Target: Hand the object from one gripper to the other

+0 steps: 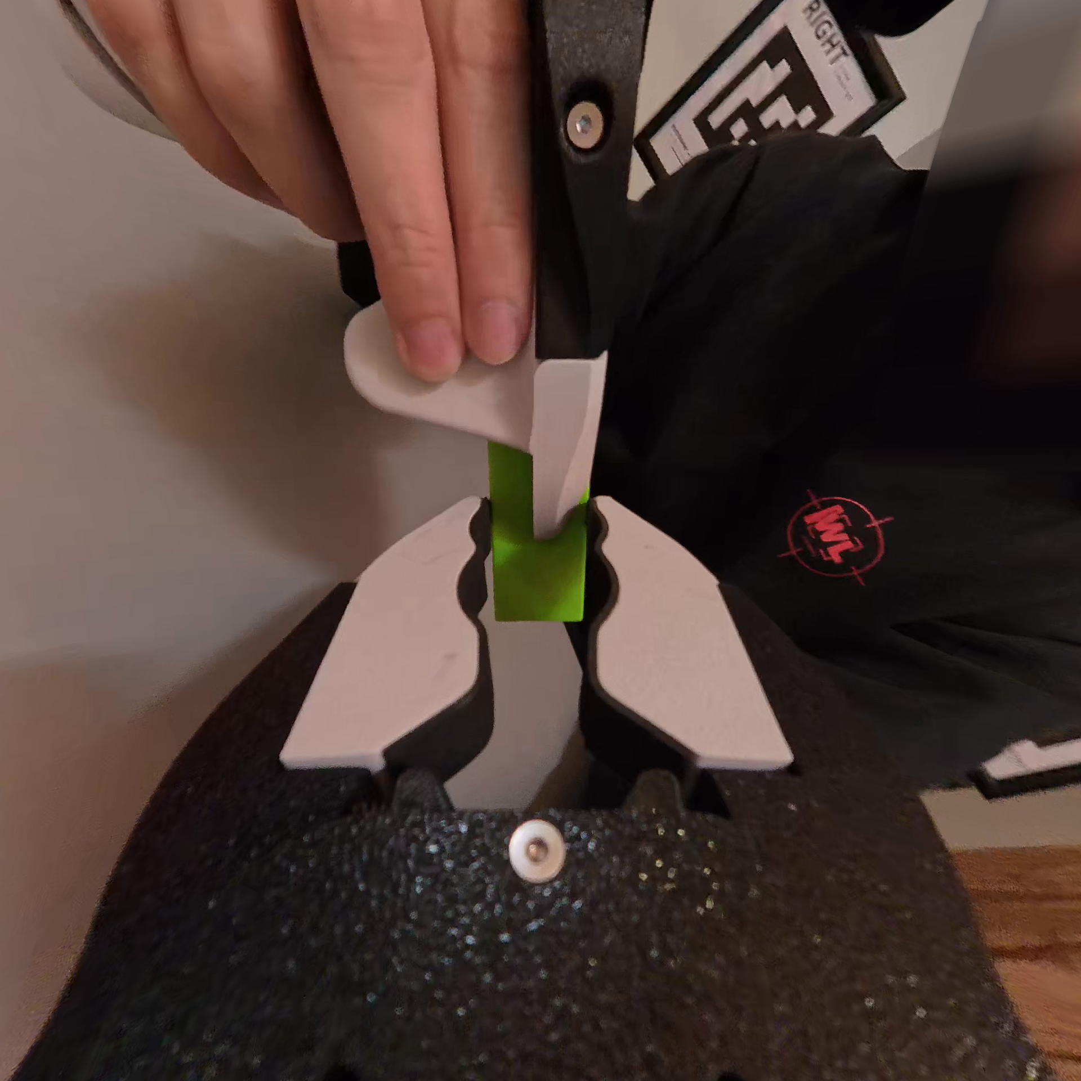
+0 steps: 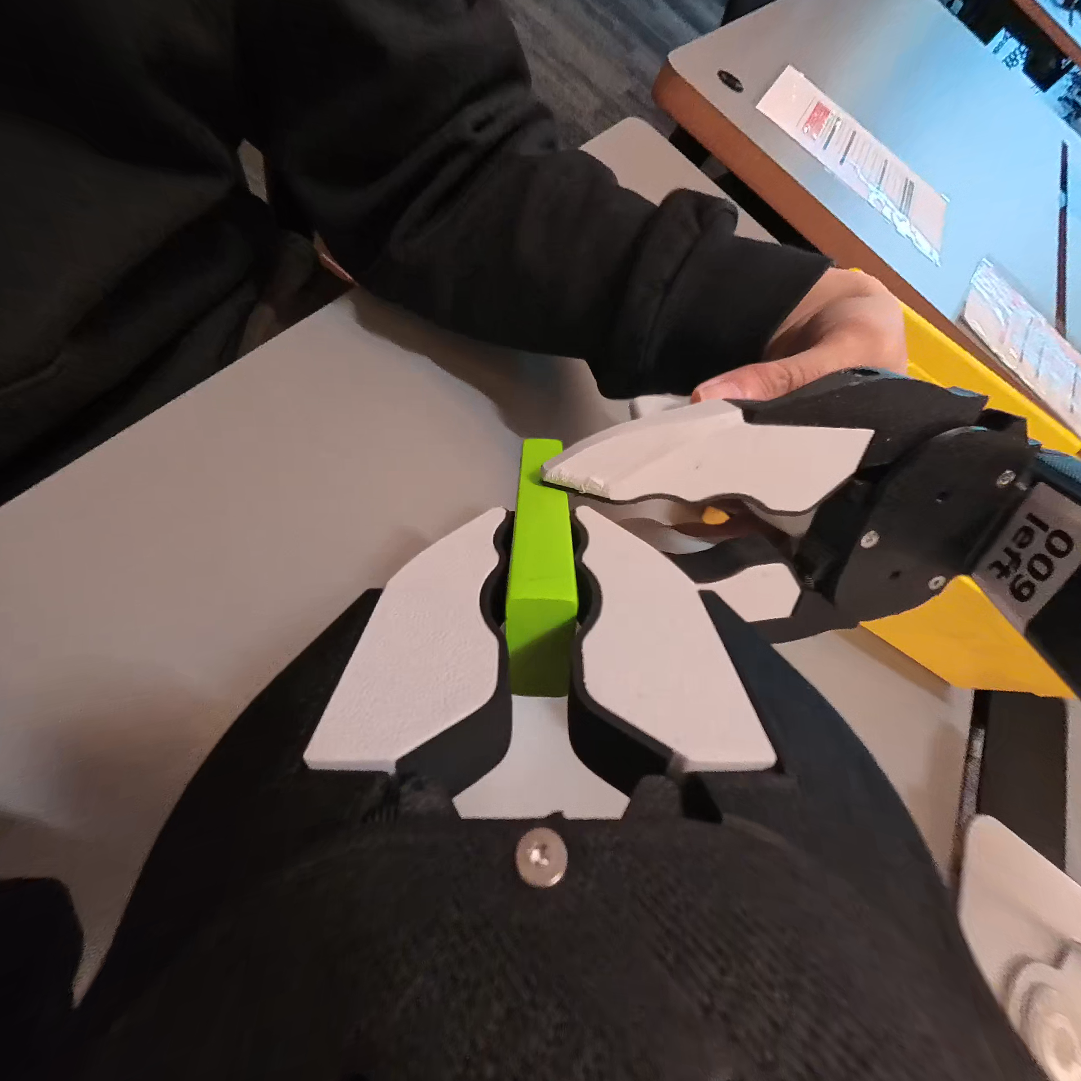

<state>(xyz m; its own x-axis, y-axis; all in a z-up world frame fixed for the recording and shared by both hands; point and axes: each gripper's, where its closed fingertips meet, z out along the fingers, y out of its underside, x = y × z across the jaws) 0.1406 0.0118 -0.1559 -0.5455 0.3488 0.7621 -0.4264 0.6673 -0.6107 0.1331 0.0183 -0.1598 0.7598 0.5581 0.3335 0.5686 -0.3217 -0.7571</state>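
A bright green rectangular block [image 1: 538, 579] stands between both grippers. In the left wrist view my left gripper [image 1: 538, 515] is shut on the block's lower part, with both pads pressed on its sides. The right gripper comes down from above, and its white finger [image 1: 561, 444] lies against the block's front face. In the right wrist view my right gripper [image 2: 541, 526] is shut on the same block [image 2: 541, 561], pads pressed on both sides. The left gripper reaches in from the right, its upper finger [image 2: 672, 462] on the block's far end.
A grey table [image 2: 234, 497] lies below. A yellow bin [image 2: 965, 643] stands at the right, with a second table [image 2: 877, 117] beyond it. A person's black sleeve [image 2: 585, 281] and hand [image 1: 409, 205] are close to the grippers. A white object [image 2: 1023, 936] sits at the lower right. Left and right tips are no more than a few centimetres apart.
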